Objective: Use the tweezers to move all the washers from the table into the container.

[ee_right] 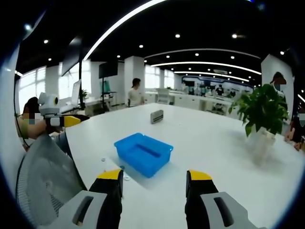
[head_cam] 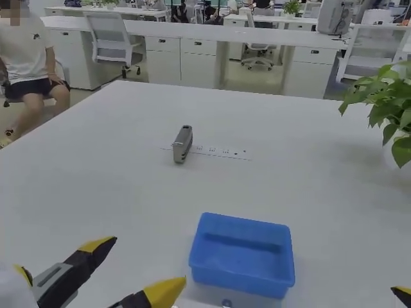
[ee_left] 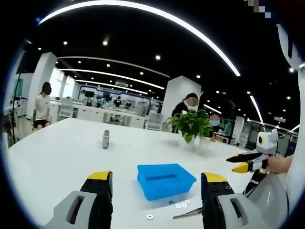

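A blue container (head_cam: 242,253) sits on the white table (head_cam: 96,167), near its front edge. In the left gripper view several small washers (ee_left: 180,205) lie on the table just in front of the container (ee_left: 166,180), with metal tweezers (ee_left: 188,213) beside them. My left gripper (head_cam: 131,269) hovers open at the bottom left, holding nothing; its own view shows its jaws spread wide (ee_left: 157,179). My right gripper (ee_right: 155,175) is open and bare too, facing the container (ee_right: 143,151). Only its yellow tip (head_cam: 403,294) reaches into the head view.
A grey device (head_cam: 182,143) stands mid-table beside flush sockets. A potted plant (head_cam: 385,109) occupies the right edge. A person (head_cam: 26,58) sits at far left. A mesh chair back (ee_right: 43,186) is close to the right gripper.
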### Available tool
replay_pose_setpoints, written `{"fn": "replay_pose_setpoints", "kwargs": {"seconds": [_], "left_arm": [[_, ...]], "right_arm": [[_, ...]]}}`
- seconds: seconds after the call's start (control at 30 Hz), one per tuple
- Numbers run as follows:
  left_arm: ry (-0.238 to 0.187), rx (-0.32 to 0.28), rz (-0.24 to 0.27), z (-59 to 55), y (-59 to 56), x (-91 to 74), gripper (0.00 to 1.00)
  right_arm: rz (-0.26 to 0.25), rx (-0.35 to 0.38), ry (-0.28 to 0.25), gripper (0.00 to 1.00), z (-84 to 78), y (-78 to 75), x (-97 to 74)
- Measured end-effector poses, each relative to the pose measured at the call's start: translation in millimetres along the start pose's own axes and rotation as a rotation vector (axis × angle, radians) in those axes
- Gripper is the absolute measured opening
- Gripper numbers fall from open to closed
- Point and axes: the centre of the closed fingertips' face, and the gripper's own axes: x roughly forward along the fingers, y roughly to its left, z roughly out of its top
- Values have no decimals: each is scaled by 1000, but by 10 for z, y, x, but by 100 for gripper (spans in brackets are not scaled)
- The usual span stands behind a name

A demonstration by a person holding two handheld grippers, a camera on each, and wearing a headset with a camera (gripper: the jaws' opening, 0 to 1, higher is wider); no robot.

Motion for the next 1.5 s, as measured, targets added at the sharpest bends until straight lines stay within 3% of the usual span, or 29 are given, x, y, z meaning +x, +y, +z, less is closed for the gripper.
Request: {"fn": "replay_pose_setpoints", "kwargs": {"seconds": [0.17,0.23,0.37,0.4,0.43,0.53,0.57,0.67,0.77,0.9,0.97,1.2,1.5], "left_arm": [[48,1,-26,-74,-39,25,76],[114,-1,-48,-179,-68,33,76],[323,31,-92,-471,-97,18,67],[368,55,-110,-535,-112,18,64],[387,68,-124,-567,-126,28,62],[531,179,-221,-761,-184,39,56],[541,190,-233,-777,-195,48,52],[635,259,-337,-921,-300,93,43],[719,347,-399,-1063,-340,157,38],[762,382,-465,-1168,-433,241,31],[795,407,-503,-1240,-479,299,28],[893,529,-581,-1458,-498,395,22],[907,730,-677,-1550,-530,471,10]], "right_arm": [[-25,-22,31,49,-48,-83,-18],[-25,-50,70,48,-93,-99,-9],[-8,-70,144,39,-174,-62,33],[-3,-35,159,37,-194,-42,67],[25,-9,167,36,-210,11,102],[112,3,245,34,-384,171,256],[139,3,257,33,-411,235,294],[220,-11,293,30,-480,425,393],[301,-15,369,23,-633,597,464],[367,-29,426,22,-771,742,541],[375,-39,434,21,-801,776,572],[424,-59,484,20,-922,916,614],[436,-90,508,21,-986,934,626]]}}
